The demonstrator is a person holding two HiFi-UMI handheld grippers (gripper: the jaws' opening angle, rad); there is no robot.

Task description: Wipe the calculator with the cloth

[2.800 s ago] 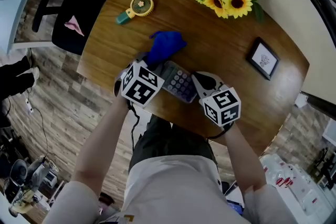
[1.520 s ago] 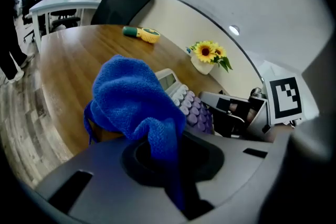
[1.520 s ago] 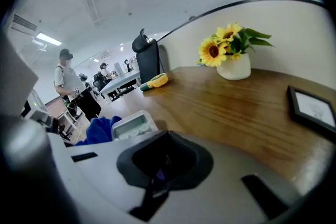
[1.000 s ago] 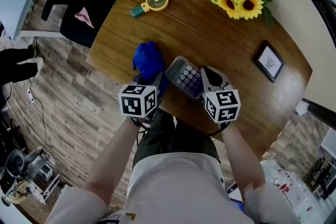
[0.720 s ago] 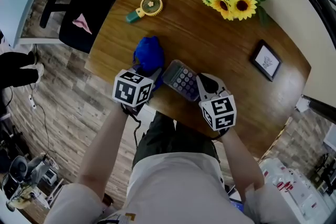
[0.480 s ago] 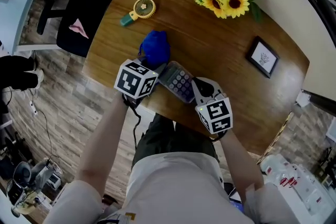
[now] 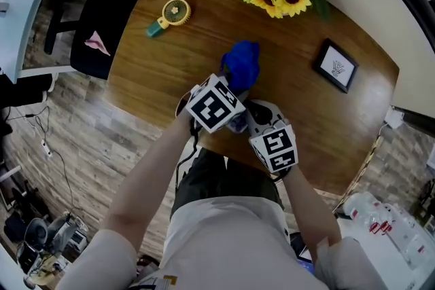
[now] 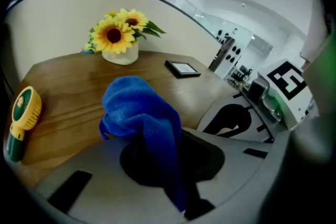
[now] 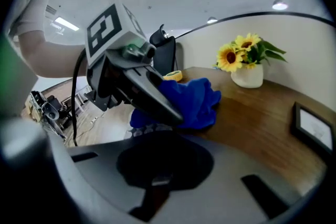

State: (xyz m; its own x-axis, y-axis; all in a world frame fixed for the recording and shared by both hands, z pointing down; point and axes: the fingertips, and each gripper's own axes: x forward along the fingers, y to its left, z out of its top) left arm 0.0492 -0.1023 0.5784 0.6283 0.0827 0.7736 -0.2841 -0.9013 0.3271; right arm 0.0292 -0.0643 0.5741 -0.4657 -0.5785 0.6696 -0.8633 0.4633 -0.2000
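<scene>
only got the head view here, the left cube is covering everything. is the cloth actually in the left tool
Observer: Yes. The left gripper view shows the blue cloth pinched in the left tool, bunched up beyond its jaws.
Operator: and the right one, empty?
Observer: No. In the right gripper view the right tool looks closed on the calculator at its near edge. A strip of keys shows just past the jaws.
Operator: is the cloth over the keys
Observer: From that view the cloth sits right above the far keys and hides the rest of the calculator. I can't confirm contact.
</scene>
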